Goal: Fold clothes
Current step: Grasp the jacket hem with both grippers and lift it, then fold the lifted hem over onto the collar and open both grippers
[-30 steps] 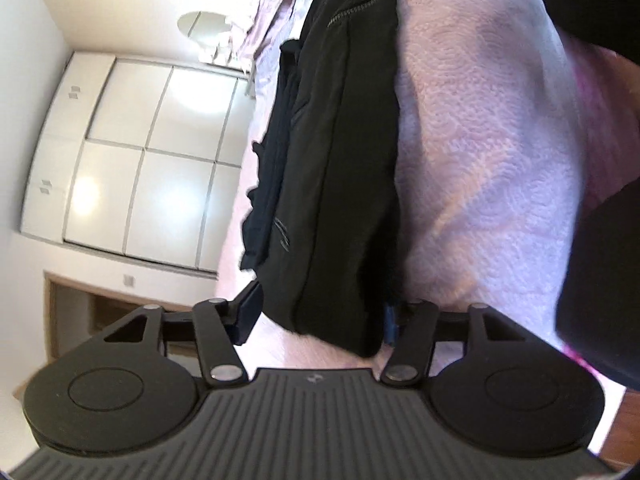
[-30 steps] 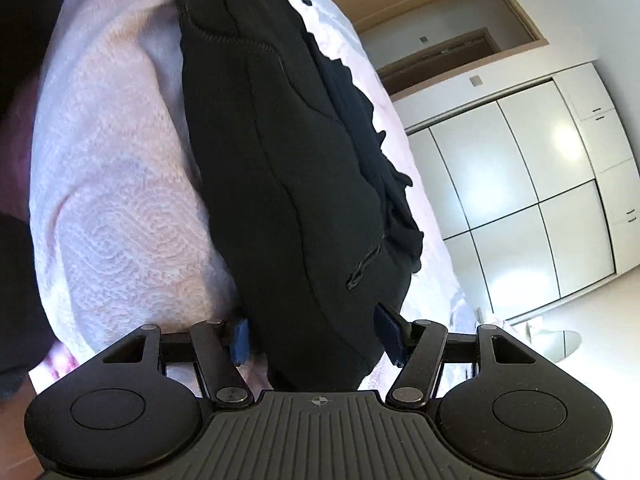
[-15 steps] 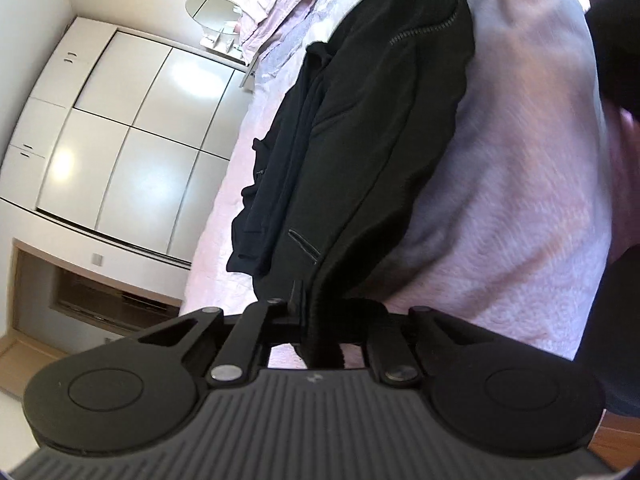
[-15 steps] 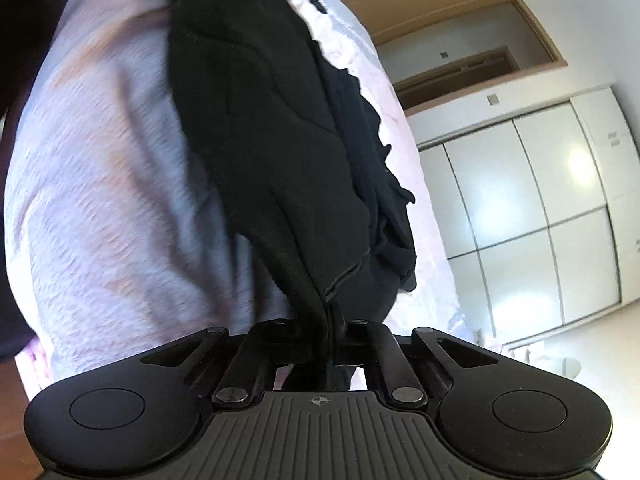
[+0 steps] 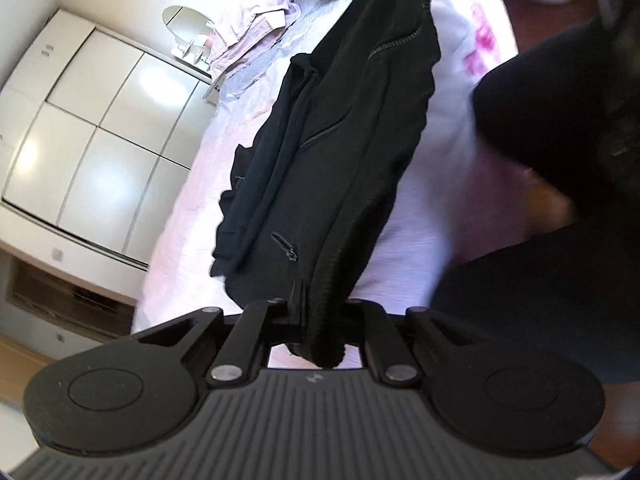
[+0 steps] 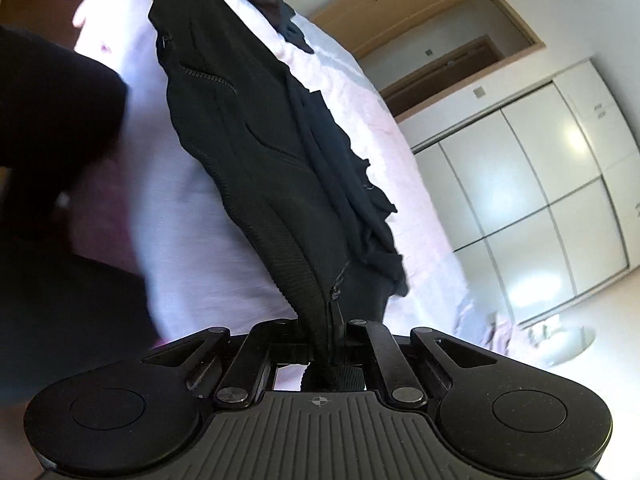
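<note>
Both pairs of fingers are pressed together on cloth. In the left wrist view the left gripper (image 5: 320, 320) is clamped on the ribbed hem of a black jacket (image 5: 340, 152), and a short fold of that hem hangs out below the pads. In the right wrist view the right gripper (image 6: 326, 340) is clamped on the same ribbed hem at another place, close to the lower end of a zipper (image 6: 334, 292).

The hem is probably held at two places so that the edge can be raised as one straight line and carried over the rest of the garment for a fold; with one grip only, the cloth would hang and twist. The grippers are pointed downward along the jacket, so the cloth is drawn tight from the pads toward the far end.

The jacket is stretched from the grippers across a pale pink bedspread (image 5: 432, 200). Its far part is lying on the bed, while the near part looks lifted off it. It is of dark, thick fabric, with zipped pockets and a knitted band at the bottom. Loose dark cloth is bunched along one side of it, perhaps a sleeve or a hood; this cannot be told for certain.
</note>
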{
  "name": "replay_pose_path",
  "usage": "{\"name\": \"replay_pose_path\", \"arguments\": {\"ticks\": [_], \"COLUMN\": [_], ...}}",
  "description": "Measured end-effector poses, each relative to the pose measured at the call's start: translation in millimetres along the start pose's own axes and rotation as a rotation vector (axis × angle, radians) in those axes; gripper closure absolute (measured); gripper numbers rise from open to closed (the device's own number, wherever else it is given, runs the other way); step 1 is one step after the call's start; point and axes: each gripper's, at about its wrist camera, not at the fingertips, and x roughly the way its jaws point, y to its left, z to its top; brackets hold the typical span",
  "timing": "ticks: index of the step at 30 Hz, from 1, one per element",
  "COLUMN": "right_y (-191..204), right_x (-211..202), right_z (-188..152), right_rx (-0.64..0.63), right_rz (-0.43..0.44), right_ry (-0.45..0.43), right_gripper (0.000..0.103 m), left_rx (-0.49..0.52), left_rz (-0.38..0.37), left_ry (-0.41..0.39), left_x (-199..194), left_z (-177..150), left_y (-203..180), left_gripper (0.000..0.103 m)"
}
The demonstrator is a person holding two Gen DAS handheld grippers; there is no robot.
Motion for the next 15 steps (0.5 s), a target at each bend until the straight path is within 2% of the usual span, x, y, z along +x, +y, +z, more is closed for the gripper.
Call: {"name": "replay_pose_path", "arguments": {"ticks": [5,8,11,15], "right_y": [22,32,28,6], "right_x": [-64,-93,-106,-106], "right_z": [-2,-1,3,12], "right_rx": [0.045,0.054,0.044,-0.003], "right_rz": [0.045,0.065,0.042,-0.01], "right_ry": [0.012,0.015,-0.001,-0.036], "right_gripper": [0.099,0.099,0.099,0.099], "left_rx": [-0.053,-0.057,-0.073,-0.107], "left_rz": [-0.061,-0.076,-0.05,0.033], "left_ry": [0.011,0.012,-0.008,-0.04], "left_x": [-52,-66,-68,-54], "left_z": [4,7,11,24], "left_y": [-25,-28,-14,41], "left_gripper": [0.097,0.097,0.097,0.097]}}
